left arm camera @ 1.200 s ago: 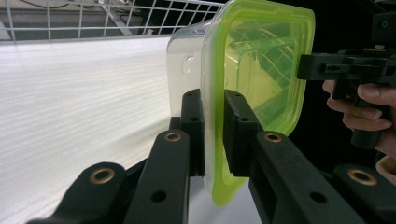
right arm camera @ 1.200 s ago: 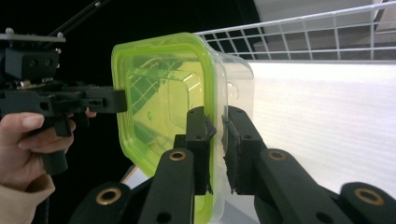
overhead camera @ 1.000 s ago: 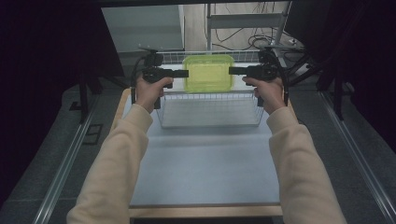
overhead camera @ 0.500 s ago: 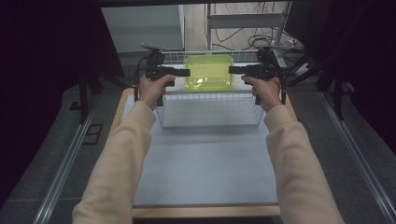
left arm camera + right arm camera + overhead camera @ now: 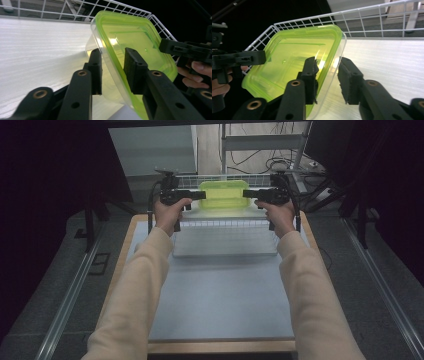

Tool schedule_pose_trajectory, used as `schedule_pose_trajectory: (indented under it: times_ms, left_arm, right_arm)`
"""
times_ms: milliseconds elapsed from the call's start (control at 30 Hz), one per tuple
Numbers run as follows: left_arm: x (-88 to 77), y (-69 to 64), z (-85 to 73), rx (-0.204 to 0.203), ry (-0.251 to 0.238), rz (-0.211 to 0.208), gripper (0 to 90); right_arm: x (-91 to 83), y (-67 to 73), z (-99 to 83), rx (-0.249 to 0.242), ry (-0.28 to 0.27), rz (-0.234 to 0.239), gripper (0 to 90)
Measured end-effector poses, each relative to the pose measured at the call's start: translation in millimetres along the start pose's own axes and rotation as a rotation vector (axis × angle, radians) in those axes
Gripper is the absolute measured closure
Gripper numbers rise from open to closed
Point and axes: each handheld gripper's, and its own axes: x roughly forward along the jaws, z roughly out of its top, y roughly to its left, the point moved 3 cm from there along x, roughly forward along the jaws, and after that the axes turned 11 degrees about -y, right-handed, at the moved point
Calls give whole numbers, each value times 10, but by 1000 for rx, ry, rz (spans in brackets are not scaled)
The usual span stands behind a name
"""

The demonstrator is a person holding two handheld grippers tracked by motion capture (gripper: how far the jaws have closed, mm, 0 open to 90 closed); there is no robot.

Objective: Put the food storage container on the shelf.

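Observation:
A clear plastic container with a yellow-green lid (image 5: 223,195) sits tilted in the white wire basket (image 5: 225,224) at the table's far end. My left gripper (image 5: 200,195) straddles its left rim and my right gripper (image 5: 248,194) its right rim. In the left gripper view the lid's edge (image 5: 130,37) runs between the left gripper's (image 5: 113,67) jaws, with a gap beside each pad. In the right gripper view the rim (image 5: 294,52) likewise passes loosely between the right gripper's (image 5: 328,75) jaws. Both pairs of jaws have just been opening and stand open around the rim.
The basket has a white lined floor (image 5: 37,50) and low wire walls (image 5: 362,15). A pale grey mat (image 5: 220,295) covers the wooden table in front of it. Dark stands, cables and a metal frame surround the table's far side.
Both hands and the container have shifted slightly away from the person, toward the basket's back, and a little lower.

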Motion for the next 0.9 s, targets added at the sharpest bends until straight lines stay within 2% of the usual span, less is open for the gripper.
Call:
schedule_pose_trajectory:
  times_ms: [67,167,267,333,367,433,533,633,700,767,833,900]
  left_arm:
    - [18,9,-15,19,-5,19,612]
    - [30,22,-21,49,-12,34,449]
    - [33,28,-17,42,-16,21,259]
    - [15,20,-7,44,-29,13,222]
    - [-21,12,11,61,-48,19,202]
    - [-92,-6,41,84,-63,22,176]
    - [-226,-50,73,102,-76,3,159]
    - [-380,-125,56,107,-92,-18,158]
    - [-492,-165,13,135,-96,-12,160]
    - [-597,-207,-57,166,-100,26,166]
    - [-702,-261,-142,178,-96,3,165]
    - [-809,-316,-240,209,-89,-12,167]
  right_arm:
    - [10,-3,-15,-18,10,-26,610]
    - [5,3,-19,-26,0,-54,539]
    - [-25,18,-7,-50,-12,-84,454]
    - [-55,26,2,-45,-17,-73,427]
    - [-71,30,7,-43,-22,-71,415]
    - [-143,56,23,-50,-39,-50,396]
    - [-260,97,41,-77,-62,-19,374]
    - [-388,134,39,-85,-66,31,361]
    - [-471,160,23,-101,-68,55,356]
    - [-545,188,-9,-121,-67,78,348]
    - [-618,224,-68,-133,-41,103,329]
    - [-705,268,-150,-158,-29,126,323]
